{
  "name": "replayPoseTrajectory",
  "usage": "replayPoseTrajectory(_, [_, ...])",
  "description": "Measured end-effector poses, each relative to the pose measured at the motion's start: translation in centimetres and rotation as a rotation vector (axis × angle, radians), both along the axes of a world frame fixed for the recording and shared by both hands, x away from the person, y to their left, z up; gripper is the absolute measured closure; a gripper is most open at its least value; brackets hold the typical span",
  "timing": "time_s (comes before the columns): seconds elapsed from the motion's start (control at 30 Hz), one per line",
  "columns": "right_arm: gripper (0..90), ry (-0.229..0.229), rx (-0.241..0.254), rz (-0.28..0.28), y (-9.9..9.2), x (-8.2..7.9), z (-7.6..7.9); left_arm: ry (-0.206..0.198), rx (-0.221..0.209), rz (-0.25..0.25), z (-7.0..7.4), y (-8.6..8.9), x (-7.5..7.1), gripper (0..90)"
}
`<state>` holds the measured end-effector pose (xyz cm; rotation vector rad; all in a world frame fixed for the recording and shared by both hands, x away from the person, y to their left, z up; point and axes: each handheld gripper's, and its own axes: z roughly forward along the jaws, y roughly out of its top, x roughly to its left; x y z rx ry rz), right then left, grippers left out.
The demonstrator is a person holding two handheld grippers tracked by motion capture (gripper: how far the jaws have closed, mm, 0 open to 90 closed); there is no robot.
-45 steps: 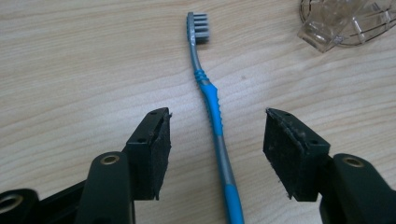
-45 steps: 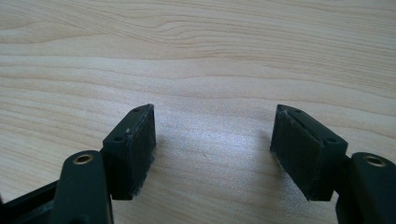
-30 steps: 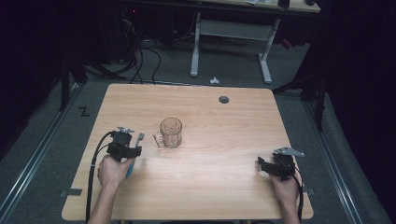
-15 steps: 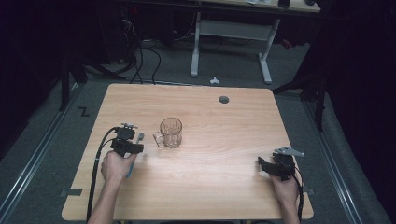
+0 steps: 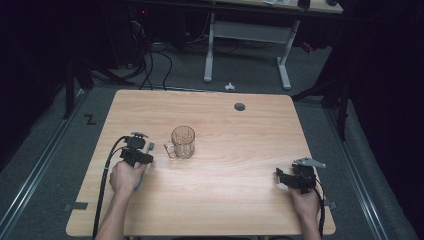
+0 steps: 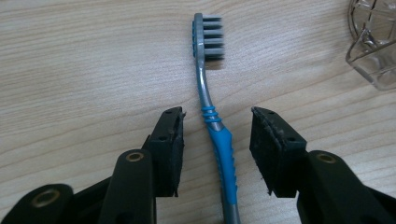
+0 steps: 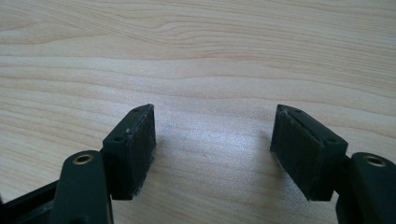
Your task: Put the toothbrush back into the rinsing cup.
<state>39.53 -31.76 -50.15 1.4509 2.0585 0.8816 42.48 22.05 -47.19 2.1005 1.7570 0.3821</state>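
A blue and grey toothbrush (image 6: 219,144) lies flat on the wooden table (image 5: 230,125), bristle head (image 6: 208,39) pointing away from me. My left gripper (image 6: 217,122) straddles its neck. The jaws have just been closing, and a gap remains on each side of the handle, so the pads do not touch it. From above, the left gripper (image 5: 141,156) sits left of a clear glass mug (image 5: 183,141), with the brush head (image 5: 151,146) poking out beside it. My right gripper (image 7: 215,126) rests open over bare wood at the table's front right (image 5: 283,178).
The mug's handle and base (image 6: 373,44) stand close to the right of the brush head. A round cable hole (image 5: 240,106) sits at the back of the table. A black cable (image 5: 106,175) trails from the left gripper off the front edge.
My left hand has edged forward and lower over the toothbrush, and its jaws have narrowed around the handle. The right hand and the mug have stayed put.
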Motion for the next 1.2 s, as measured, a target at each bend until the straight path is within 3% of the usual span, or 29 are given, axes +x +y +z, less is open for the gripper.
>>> replayPoseTrajectory(0.73, [31.0, -0.002, -0.004, 0.0, 0.0, 0.01, 0.0, 0.036, -0.024, 0.004, -0.04, 0.75, 0.42, 68.8])
replayPoseTrajectory(1.2, [31.0, -0.002, -0.003, 0.0, 0.0, 0.01, -0.01, 0.044, -0.012, 0.014, 0.01, 0.71, 0.4, 75.1])
